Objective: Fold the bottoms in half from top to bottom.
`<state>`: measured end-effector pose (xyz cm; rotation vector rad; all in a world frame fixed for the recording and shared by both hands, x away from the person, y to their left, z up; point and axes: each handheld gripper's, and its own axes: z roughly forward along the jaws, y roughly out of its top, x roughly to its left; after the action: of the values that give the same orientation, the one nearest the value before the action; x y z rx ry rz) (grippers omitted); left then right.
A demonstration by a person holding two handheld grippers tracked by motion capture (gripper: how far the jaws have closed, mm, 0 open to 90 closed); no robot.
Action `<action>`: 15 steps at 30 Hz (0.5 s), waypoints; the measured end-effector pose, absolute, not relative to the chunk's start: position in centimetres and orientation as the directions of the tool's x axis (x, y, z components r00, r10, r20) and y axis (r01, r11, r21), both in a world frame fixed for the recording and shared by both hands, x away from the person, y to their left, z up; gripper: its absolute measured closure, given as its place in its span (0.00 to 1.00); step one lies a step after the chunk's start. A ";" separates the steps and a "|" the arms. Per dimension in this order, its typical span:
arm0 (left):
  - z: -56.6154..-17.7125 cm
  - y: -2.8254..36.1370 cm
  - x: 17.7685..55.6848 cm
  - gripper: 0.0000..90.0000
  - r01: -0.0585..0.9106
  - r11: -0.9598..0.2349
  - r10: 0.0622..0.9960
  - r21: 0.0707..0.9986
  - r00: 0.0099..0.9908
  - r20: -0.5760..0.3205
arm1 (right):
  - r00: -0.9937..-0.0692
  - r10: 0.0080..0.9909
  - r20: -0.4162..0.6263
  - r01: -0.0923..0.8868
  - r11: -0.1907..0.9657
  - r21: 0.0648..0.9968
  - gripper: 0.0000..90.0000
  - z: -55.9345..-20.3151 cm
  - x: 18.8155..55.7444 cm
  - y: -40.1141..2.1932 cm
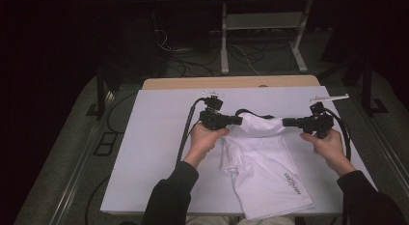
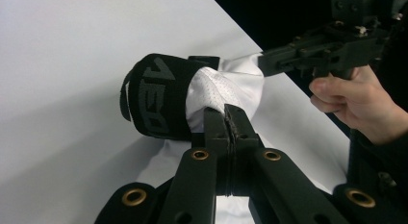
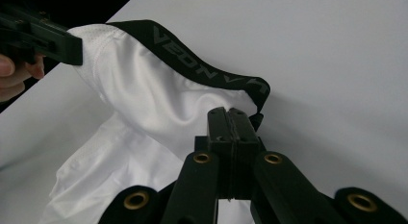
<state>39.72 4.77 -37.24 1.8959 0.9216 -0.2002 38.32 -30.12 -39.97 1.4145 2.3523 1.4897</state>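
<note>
White mesh fabric is pinched in both of your grippers. Your left gripper (image 2: pixel 230 119) has its jaws pressed together on the white shorts (image 1: pixel 263 160) just below the black waistband (image 2: pixel 156 96); your right gripper (image 3: pixel 231 119) is likewise clamped on the cloth at the waistband's other end. In the high view the two tools, left gripper (image 1: pixel 237 120) and right gripper (image 1: pixel 286 121), face each other with the waist end stretched and lifted between them, while the legs trail back toward you on the white table cover (image 1: pixel 159 138).

Progress, as a judgement: grasp at both waist corners is done and the garment is partly raised; it is not yet flat or folded. The leg end lies rumpled and askew, so spreading or laying out is still to do.

Writing: the waistband carries grey block lettering, read from the right gripper view as "VEON V…", the rest hidden in the fold. Beyond your left jaws only fragments show. A small dark logo (image 1: pixel 292 183) sits on the leg near the hem, too small to read.
</note>
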 end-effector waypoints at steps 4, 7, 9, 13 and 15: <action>-37.2 4.4 38.8 0.98 0.673 -0.238 0.489 0.700 0.706 -0.513 | -0.594 0.688 0.417 0.673 0.140 0.727 0.99 -40.0 37.5 -30.4; -37.1 4.3 38.0 0.98 0.678 -0.227 0.462 0.699 0.707 -0.536 | -0.593 0.680 0.432 0.677 0.132 0.724 0.99 -40.1 36.7 -30.7; -37.1 4.2 37.5 0.98 0.671 -0.240 0.450 0.701 0.717 -0.533 | -0.594 0.675 0.438 0.679 0.129 0.723 0.99 -40.2 36.4 -30.9; -37.3 4.1 36.6 0.98 0.667 -0.249 0.423 0.702 0.727 -0.541 | -0.598 0.670 0.440 0.681 0.136 0.720 0.99 -40.3 35.6 -31.1; -37.4 4.1 36.2 0.98 0.665 -0.258 0.419 0.701 0.731 -0.539 | -0.599 0.669 0.441 0.683 0.138 0.718 0.99 -40.3 35.3 -31.1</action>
<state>36.17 4.08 -37.42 1.8935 0.8355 -0.2966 35.30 -31.13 -40.32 1.4136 2.3809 1.5144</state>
